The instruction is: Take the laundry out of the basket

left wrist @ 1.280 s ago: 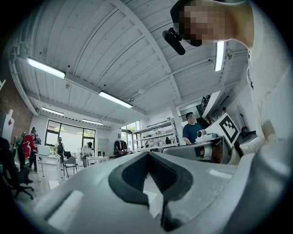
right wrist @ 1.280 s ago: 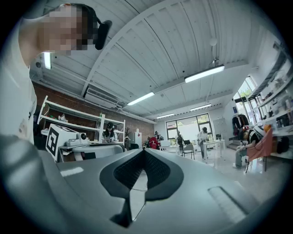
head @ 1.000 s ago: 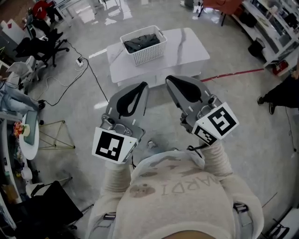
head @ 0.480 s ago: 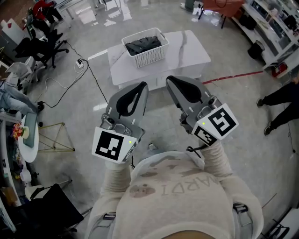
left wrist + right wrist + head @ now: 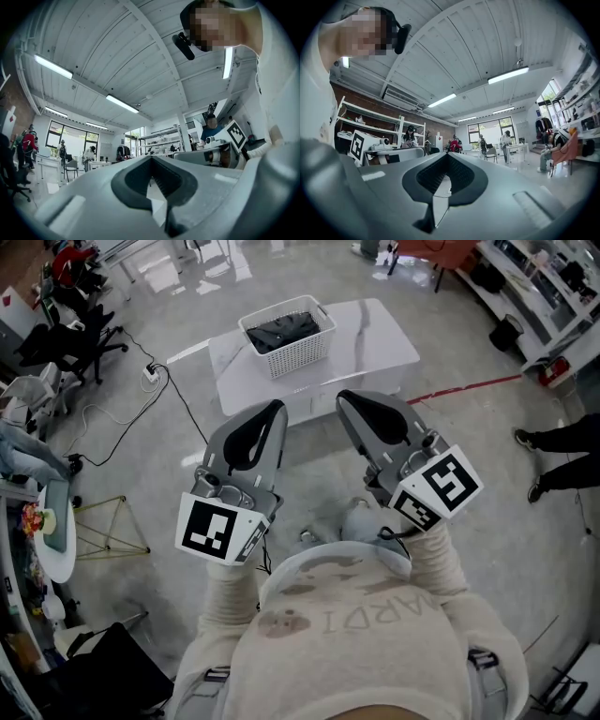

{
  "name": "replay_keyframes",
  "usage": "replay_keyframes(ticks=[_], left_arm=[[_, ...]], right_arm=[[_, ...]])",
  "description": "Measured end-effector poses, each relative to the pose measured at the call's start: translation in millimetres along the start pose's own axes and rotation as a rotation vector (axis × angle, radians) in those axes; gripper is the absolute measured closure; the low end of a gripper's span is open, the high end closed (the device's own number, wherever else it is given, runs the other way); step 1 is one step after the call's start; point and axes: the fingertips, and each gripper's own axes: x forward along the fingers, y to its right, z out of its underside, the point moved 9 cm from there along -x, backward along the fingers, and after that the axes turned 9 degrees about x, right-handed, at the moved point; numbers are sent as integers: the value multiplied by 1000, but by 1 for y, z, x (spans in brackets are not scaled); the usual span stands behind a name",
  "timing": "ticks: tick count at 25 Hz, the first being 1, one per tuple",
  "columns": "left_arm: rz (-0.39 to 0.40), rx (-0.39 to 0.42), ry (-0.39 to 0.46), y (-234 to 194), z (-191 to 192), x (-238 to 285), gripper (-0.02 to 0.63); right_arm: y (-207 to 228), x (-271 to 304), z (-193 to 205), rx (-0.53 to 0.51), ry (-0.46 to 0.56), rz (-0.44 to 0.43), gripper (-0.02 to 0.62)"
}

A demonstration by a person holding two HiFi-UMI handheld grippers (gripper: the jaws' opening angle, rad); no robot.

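I hold both grippers over the floor, short of the white table (image 5: 375, 334). Left gripper (image 5: 266, 412): jaws together, nothing between them. Right gripper (image 5: 351, 399): jaws together, likewise empty. The white lattice laundry basket (image 5: 298, 354) stands on the table's left part. Dark laundry (image 5: 281, 329) lies inside it, well apart from both grippers.

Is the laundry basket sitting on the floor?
No, the white basket stands on top of the white table, with dark laundry inside it.
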Motion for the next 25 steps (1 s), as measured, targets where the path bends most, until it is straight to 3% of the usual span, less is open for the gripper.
replay_keyframes(ticks=[9, 25], left_arm=[[-48, 7, -36, -25, 20, 44, 606], [-222, 43, -98, -61, 48, 202, 606]], right_arm=[[56, 31, -4, 15, 8, -34, 568], [236, 105, -48, 21, -21, -194, 568]])
